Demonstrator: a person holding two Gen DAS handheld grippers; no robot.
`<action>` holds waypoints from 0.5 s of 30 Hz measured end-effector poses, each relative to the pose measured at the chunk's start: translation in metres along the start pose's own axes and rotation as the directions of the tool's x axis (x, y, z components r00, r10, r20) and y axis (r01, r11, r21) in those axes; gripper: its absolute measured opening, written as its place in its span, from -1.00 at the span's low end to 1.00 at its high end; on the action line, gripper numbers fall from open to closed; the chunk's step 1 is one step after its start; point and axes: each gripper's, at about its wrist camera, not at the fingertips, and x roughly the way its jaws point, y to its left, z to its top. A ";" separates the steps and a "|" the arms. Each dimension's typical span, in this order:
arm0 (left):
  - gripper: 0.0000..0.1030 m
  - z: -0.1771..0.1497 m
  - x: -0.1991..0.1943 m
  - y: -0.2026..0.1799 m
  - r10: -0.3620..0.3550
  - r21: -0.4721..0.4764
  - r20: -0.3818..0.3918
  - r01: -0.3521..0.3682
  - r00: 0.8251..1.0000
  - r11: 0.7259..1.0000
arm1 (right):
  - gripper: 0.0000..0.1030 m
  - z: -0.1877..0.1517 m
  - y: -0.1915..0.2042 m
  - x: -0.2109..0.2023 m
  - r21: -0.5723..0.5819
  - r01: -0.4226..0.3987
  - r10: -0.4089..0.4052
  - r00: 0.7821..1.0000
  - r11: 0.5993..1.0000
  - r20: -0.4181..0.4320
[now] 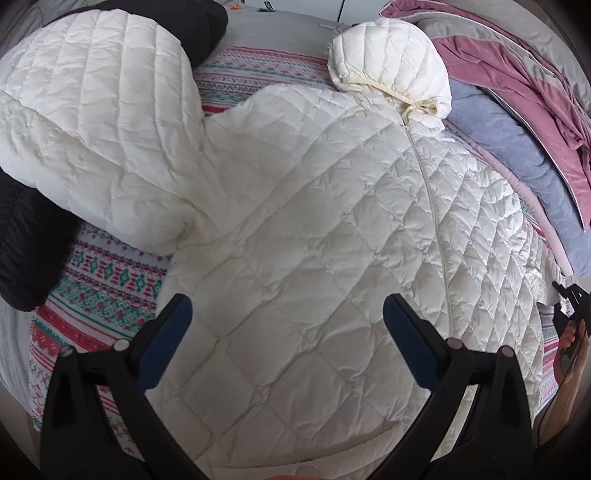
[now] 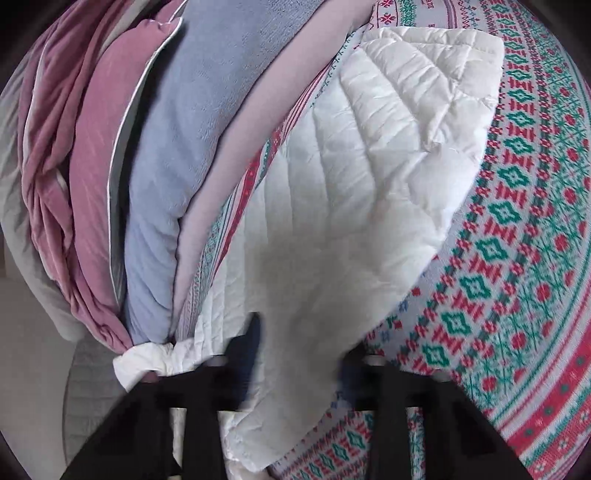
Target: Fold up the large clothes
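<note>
A white quilted hooded jacket [image 1: 314,221] lies front up on a patterned bedspread [image 1: 107,280], zipper closed, hood [image 1: 388,62] at the far end. One sleeve [image 1: 92,129] spreads out to the left. My left gripper [image 1: 286,314] is open and empty, hovering over the jacket's lower body. In the right wrist view my right gripper [image 2: 301,343] has its fingers on either side of the jacket's other sleeve [image 2: 351,206]. That view is blurred and the sleeve hides the fingertips. The right gripper also shows in the left wrist view [image 1: 570,306] at the jacket's right edge.
Folded pink, lilac and blue blankets [image 1: 517,122] are stacked along the jacket's right side, also in the right wrist view [image 2: 155,166]. A black garment [image 1: 33,243] lies at the left and another dark one [image 1: 195,26] at the far left. The bedspread [image 2: 517,258] spreads right.
</note>
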 end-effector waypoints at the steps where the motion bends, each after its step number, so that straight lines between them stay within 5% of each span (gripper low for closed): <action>1: 0.99 0.001 -0.002 0.001 0.007 0.000 0.012 -0.007 1.000 1.000 | -0.76 0.001 0.003 -0.004 -0.013 -0.010 0.010 1.000 1.000 0.018; 4: 0.99 0.005 -0.009 0.005 0.017 0.001 0.042 -0.017 0.999 1.000 | -0.78 -0.008 0.038 -0.024 -0.154 -0.010 0.027 0.994 0.988 0.109; 9: 0.99 0.010 -0.020 0.007 0.046 0.006 0.093 -0.047 0.995 0.999 | -0.79 -0.047 0.118 -0.049 -0.448 0.067 0.054 0.966 0.892 0.252; 15: 0.99 0.015 -0.021 0.009 0.021 0.003 0.090 -0.021 0.996 1.000 | -0.79 -0.116 0.196 -0.050 -0.688 0.178 0.091 0.938 0.704 0.335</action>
